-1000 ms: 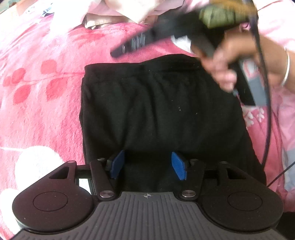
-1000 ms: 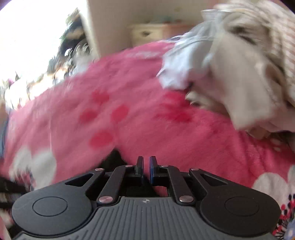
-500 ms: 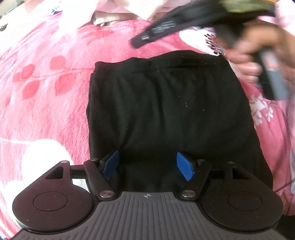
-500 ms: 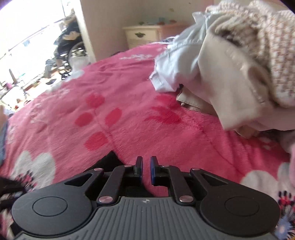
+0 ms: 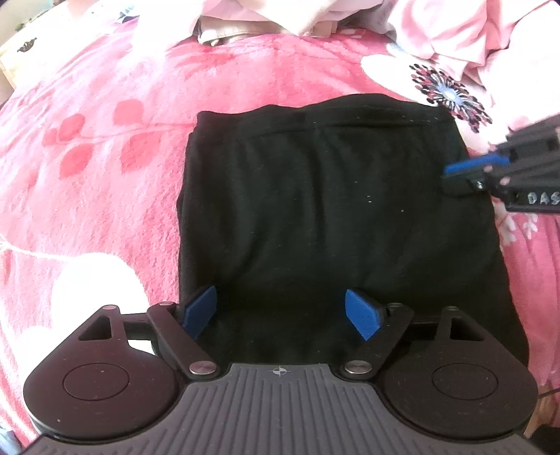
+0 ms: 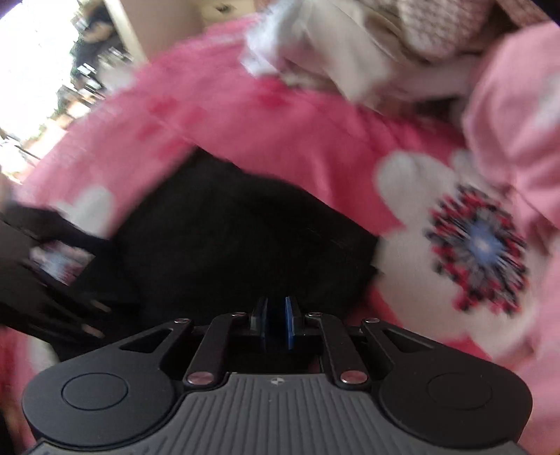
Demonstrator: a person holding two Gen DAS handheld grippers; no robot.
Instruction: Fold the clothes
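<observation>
A black garment (image 5: 315, 217) lies folded into a rough rectangle on the pink flowered blanket (image 5: 105, 157). My left gripper (image 5: 280, 313) points down over the garment's near edge. Its blue pads (image 5: 199, 309) stand wide apart and its jaws are opening, with only cloth lying flat below them. My right gripper (image 5: 451, 175) reaches in from the right and hovers at the garment's right edge. In the blurred right wrist view the right gripper (image 6: 276, 322) is shut with nothing seen between its pads, above the black garment (image 6: 245, 238).
A pile of loose pale clothes (image 5: 280, 17) lies beyond the garment, and a pink garment (image 5: 472, 31) at the far right. The pile (image 6: 367, 52) also shows in the right wrist view. A wooden drawer front (image 5: 21, 52) is at the far left.
The left jaws have spread wider over the garment's near edge. The right gripper has swung from the garment's far edge to its right side, and the hand holding it has left the view.
</observation>
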